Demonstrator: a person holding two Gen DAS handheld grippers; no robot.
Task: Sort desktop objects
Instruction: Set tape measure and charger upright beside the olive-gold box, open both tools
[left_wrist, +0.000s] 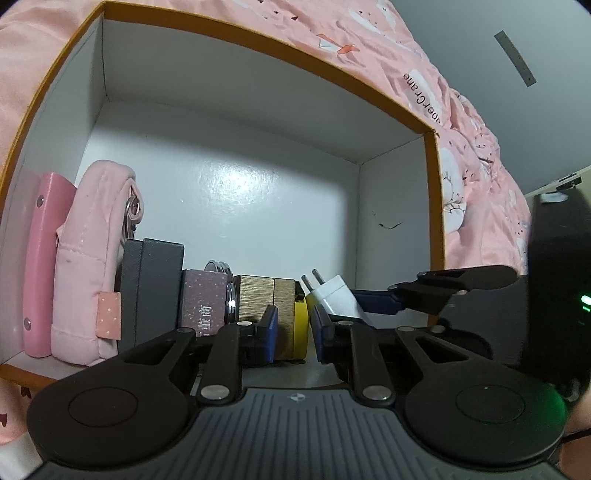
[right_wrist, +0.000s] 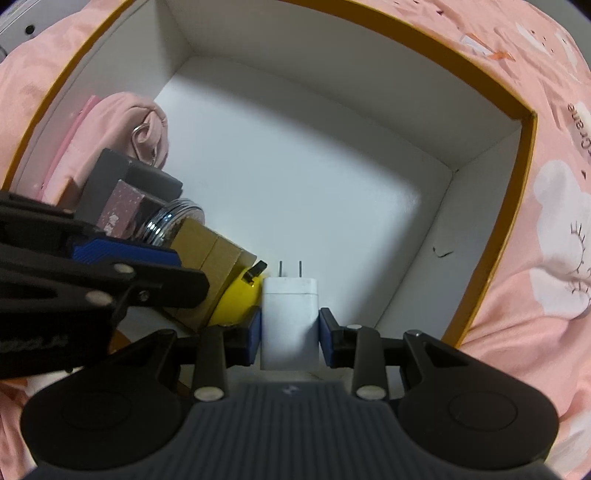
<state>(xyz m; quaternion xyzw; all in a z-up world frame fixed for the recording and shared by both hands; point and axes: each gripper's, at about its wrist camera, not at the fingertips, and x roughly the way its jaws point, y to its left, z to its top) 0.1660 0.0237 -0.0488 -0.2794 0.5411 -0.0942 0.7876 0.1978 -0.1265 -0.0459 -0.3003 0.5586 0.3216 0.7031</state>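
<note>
A white box with an orange rim (left_wrist: 229, 33) (right_wrist: 524, 155) holds a row of objects along its near-left side: a pink case (left_wrist: 40, 266), a pink pouch (left_wrist: 92, 258) (right_wrist: 140, 122), a dark grey box (left_wrist: 155, 288), a mauve box (left_wrist: 205, 299), a round metal tin (right_wrist: 170, 221), a gold box (left_wrist: 266, 295) (right_wrist: 210, 254) and a yellow object (left_wrist: 301, 325) (right_wrist: 240, 299). My right gripper (right_wrist: 290, 334) is shut on a white charger plug (right_wrist: 290, 321) (left_wrist: 334, 295), set beside the yellow object. My left gripper (left_wrist: 293, 330) is open and empty, its jaws either side of the yellow object.
A pink patterned bedsheet (left_wrist: 476, 184) (right_wrist: 554, 258) lies around the box. The right part of the box floor (left_wrist: 240, 206) is bare white. A small black mark (right_wrist: 441, 253) is on the right inner wall. A grey ruler (left_wrist: 515, 57) lies beyond the sheet.
</note>
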